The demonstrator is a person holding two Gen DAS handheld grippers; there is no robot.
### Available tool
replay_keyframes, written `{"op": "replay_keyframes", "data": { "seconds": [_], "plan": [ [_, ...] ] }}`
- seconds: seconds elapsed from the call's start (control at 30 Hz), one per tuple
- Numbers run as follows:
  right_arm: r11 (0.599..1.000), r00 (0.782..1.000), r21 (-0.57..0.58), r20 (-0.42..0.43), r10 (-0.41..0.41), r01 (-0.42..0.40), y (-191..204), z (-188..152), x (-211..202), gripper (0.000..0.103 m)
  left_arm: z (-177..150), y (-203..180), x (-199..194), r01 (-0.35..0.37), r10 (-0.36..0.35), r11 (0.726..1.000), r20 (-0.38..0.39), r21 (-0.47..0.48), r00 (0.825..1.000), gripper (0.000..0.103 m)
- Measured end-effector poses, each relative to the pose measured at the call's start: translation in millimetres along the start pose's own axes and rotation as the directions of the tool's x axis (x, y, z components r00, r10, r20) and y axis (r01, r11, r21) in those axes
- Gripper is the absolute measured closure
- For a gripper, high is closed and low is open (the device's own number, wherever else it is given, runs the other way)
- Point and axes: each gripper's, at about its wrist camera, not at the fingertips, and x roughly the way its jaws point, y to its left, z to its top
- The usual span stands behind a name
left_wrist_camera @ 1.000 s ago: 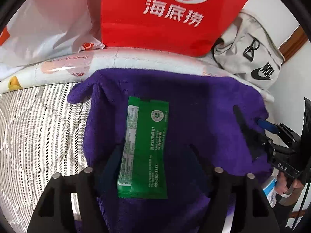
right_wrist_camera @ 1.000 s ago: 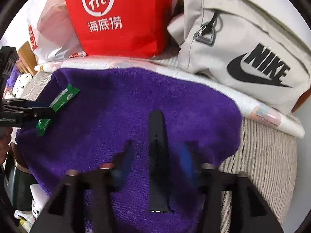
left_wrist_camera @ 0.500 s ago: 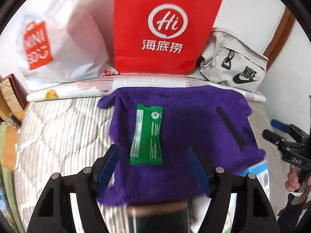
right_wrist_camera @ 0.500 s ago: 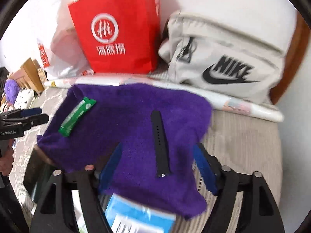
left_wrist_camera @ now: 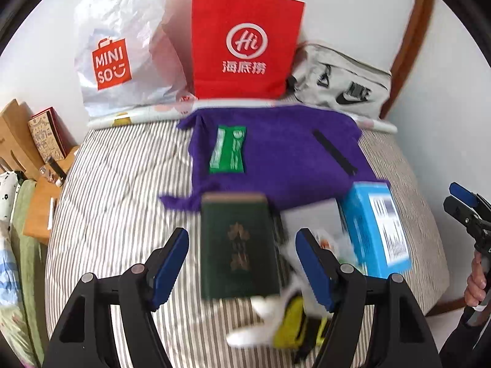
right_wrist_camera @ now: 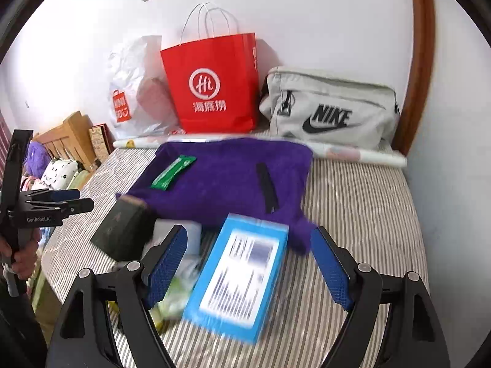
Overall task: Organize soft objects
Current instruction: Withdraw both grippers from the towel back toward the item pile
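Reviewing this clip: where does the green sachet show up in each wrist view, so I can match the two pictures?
Left wrist view: the green sachet lies just above centre, on the left part of the purple towel.
Right wrist view: the green sachet lies left of centre, near the towel's far left corner.
Shared landmark: the red paper bag standing against the wall behind the towel.

Against the wall: white plastic bag (left_wrist_camera: 122,61), red paper bag (left_wrist_camera: 245,46), grey Nike bag (right_wrist_camera: 331,107). Near edge: dark green book (left_wrist_camera: 239,245), blue box (right_wrist_camera: 242,273), possibly cardboard.
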Motion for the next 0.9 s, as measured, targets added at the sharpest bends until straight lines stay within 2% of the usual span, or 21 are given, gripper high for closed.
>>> {"op": "replay_keyframes", "data": {
  "seconds": [0.17,0.27,0.43,0.53,0.57,0.77,0.83,0.9],
  "plan": [
    [0.999,0.999,0.004,-0.006,0.045,-0.045,10.3,-40.9,-12.5,0.022,-42.1,-15.2,-6.2,0.009,-0.008,0.999,-0.023,0.047,1.0,0.032],
    [0.996,0.996,0.008,-0.019,0.086,-0.086,16.9,-60.8,-13.7,0.028,-62.5,-21.2,-7.6,-0.007,0.007,0.997,-0.012,0.074,1.0,0.032],
    [0.992,0.991,0.018,-0.055,0.125,-0.124,28.4,-91.9,-11.7,0.039,-87.6,-18.3,0.3,-0.002,0.003,0.998,-0.011,0.065,1.0,0.033],
    [0.99,0.988,0.027,-0.072,0.137,-0.135,32.8,-105.4,-8.3,0.04,-99.7,-14.6,4.7,-0.002,0.003,0.998,-0.01,0.061,1.0,0.035],
    [0.99,0.987,0.025,-0.074,0.14,-0.139,34.4,-109.2,-7.5,0.04,-104.5,-14.8,4.2,0.015,-0.015,0.998,-0.004,0.066,1.0,0.038],
    [0.989,0.984,0.027,-0.1,0.149,-0.148,42.6,-125.3,0.6,0.04,-125.5,-36.5,3.2,0.123,-0.123,0.987,-0.004,0.106,0.992,0.038],
    [0.989,0.984,0.028,-0.106,0.147,-0.144,42.8,-128.3,1.5,0.04,-132.0,-48.7,5.9,0.153,-0.152,0.979,-0.015,0.133,0.988,0.043],
    [0.989,0.983,0.03,-0.112,0.145,-0.143,42.0,-131.2,1.3,0.04,-138.1,-61.4,12.3,0.163,-0.159,0.974,-0.039,0.154,0.986,0.054]
  ]
}}
